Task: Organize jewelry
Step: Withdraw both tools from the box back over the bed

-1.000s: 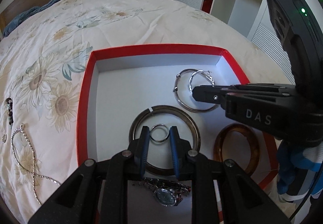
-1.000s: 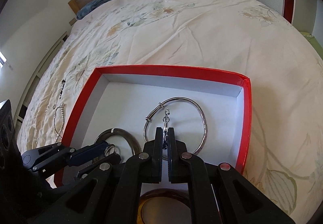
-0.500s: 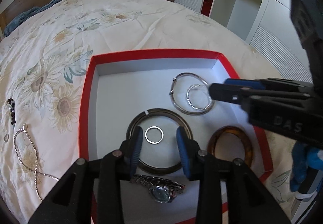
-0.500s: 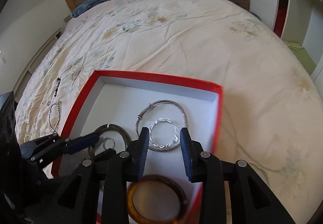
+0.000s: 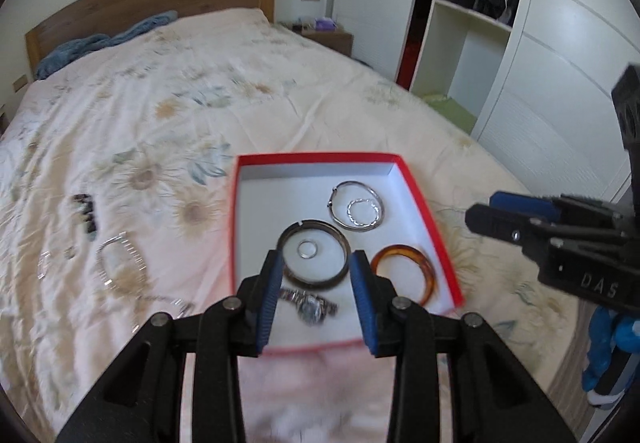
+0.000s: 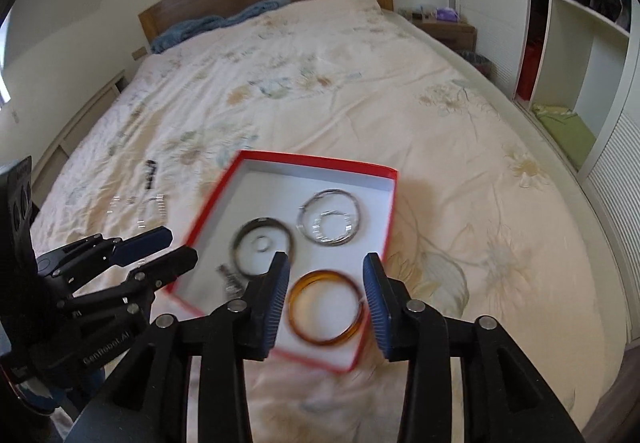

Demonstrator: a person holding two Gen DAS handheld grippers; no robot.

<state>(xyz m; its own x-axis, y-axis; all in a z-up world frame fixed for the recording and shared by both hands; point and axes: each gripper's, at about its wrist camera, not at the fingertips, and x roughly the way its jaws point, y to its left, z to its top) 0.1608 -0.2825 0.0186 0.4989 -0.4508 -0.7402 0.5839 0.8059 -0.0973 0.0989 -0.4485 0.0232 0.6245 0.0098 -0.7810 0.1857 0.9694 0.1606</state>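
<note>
A red box [image 5: 424, 199] [image 6: 394, 203] with a white floor lies on the bed. In it are a dark bangle [image 5: 286, 269] around a small silver ring [image 5: 307, 249], a silver bangle [image 5: 338, 219] around a twisted silver ring [image 5: 362, 211], an amber bangle [image 5: 426, 271] [image 6: 324, 307] and a wristwatch [image 5: 310, 305]. My left gripper [image 5: 316, 297] is open and empty, raised above the box's near side. My right gripper [image 6: 326, 299] is open and empty, above the amber bangle. Each gripper shows in the other's view, the right [image 5: 490, 213] and the left [image 6: 176, 249].
Loose jewelry lies on the floral bedspread left of the box: a dark beaded piece [image 5: 86, 211] [image 6: 150, 175] and silver chains [image 5: 120, 263] [image 6: 150, 209]. A blue cloth [image 5: 100, 43] lies by the wooden headboard. A white wardrobe [image 5: 540, 63] stands to the right.
Both grippers have opened wider and pulled back and up from the box. The small ring and the twisted silver ring stay where they were released inside the bangles.
</note>
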